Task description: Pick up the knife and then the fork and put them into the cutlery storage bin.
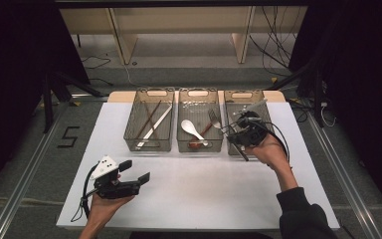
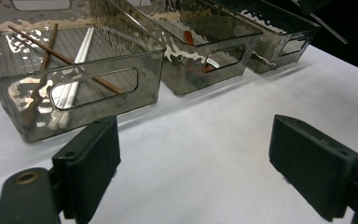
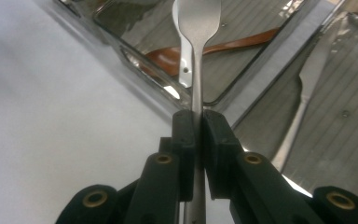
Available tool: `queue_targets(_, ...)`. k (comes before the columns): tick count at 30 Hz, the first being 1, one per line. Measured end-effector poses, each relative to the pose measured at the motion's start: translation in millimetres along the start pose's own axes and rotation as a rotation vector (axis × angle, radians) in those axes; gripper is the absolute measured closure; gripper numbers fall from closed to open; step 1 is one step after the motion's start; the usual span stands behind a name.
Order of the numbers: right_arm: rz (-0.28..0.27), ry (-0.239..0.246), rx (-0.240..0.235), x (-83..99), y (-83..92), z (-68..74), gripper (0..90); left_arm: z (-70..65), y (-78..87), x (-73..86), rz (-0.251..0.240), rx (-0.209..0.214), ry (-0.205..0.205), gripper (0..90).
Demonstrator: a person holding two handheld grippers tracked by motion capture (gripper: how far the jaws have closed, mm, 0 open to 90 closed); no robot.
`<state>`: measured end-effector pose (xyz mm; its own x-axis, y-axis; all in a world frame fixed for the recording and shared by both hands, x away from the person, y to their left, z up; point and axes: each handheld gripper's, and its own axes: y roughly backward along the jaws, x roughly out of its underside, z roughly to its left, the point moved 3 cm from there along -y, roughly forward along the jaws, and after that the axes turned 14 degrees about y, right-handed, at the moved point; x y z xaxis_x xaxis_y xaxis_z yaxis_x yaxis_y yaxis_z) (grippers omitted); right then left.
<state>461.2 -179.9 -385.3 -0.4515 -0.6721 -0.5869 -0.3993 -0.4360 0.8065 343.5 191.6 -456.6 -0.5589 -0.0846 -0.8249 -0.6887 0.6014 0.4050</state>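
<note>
- The right tongs (image 3: 198,126) are clamped all the way down on the handle of a metal fork (image 1: 214,119). The pads are squeezed flat on it with no gap, and the handle carries on down between them.
- In the high view the fork sits right of centre, held up off the worktop (image 1: 189,199). Its head sticks out over the middle bin (image 1: 199,147), just beside the right bin (image 1: 241,94).
- Looks: plain silver metal with a slim flat handle that widens toward the head. It's shiny and catches the light. In the right gripper view I only see it edge-on and cropped at the top, so I can't make out the tines there.
- Handling, my guess: stiff, light and not fragile, but smooth steel is slippery, so it could swivel or slide in the pads. Gripping the flat of the handle is right, as it's doing now. Nearer the balance point would cut the droop.
- Below it in the middle bin are a white spoon (image 1: 191,128) and a brown wooden spoon (image 3: 214,49). A knife (image 3: 307,79) lies in the right bin.
- The left tongs (image 1: 135,171) are at the lower left of the high view, spread wide with nothing in them, above bare worktop. The left bin (image 2: 98,70) ahead of them holds chopsticks (image 2: 70,60).
</note>
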Motion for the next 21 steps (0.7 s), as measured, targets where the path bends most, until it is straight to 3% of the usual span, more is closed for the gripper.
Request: queue_targets(21, 0.006, -0.099, 0.068, 2.8, 4.7, -42.3, 84.3, -0.1, 0.4, -0.3, -0.003, 0.001, -0.002, 16.0)
